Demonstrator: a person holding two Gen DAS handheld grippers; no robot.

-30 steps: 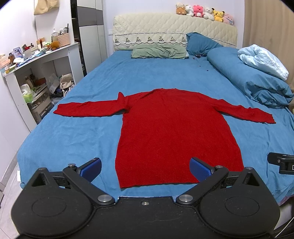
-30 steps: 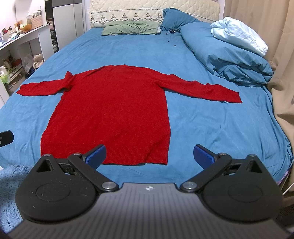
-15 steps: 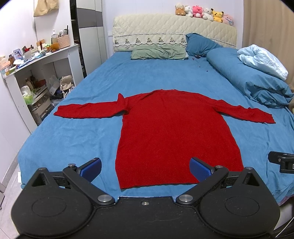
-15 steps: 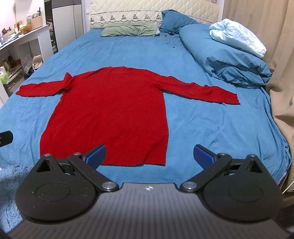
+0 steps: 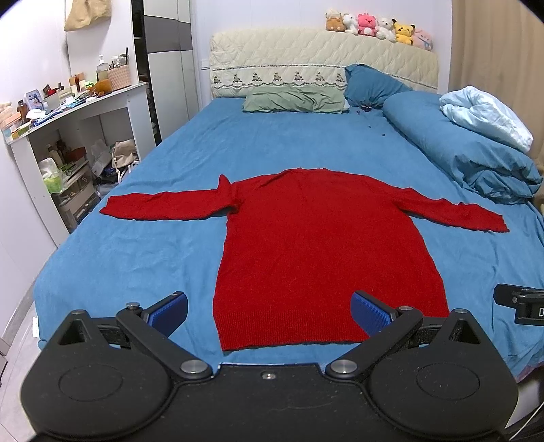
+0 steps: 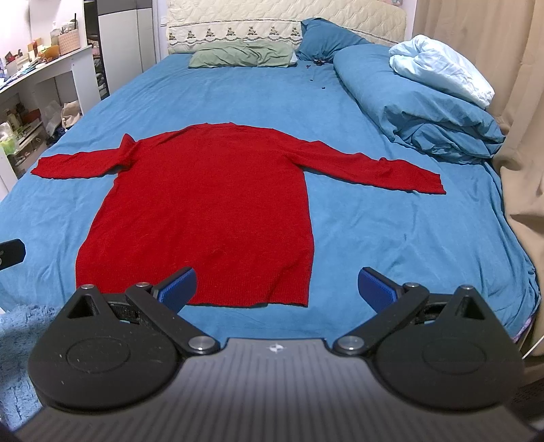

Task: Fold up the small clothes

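Note:
A red long-sleeved knit sweater lies flat on the blue bed, hem toward me, both sleeves spread out sideways. It also shows in the right wrist view. My left gripper is open and empty, held above the hem, its blue pads wide apart. My right gripper is open and empty, over the hem's right corner. Neither touches the sweater.
A rolled blue duvet with a pale blue blanket lies along the bed's right side. Pillows and a headboard with plush toys are at the far end. A cluttered white desk stands left; curtains hang right.
The right gripper has moved slightly forward and right, so the sweater sits a bit more to the left in its view. The left gripper has barely moved. Both stay open.

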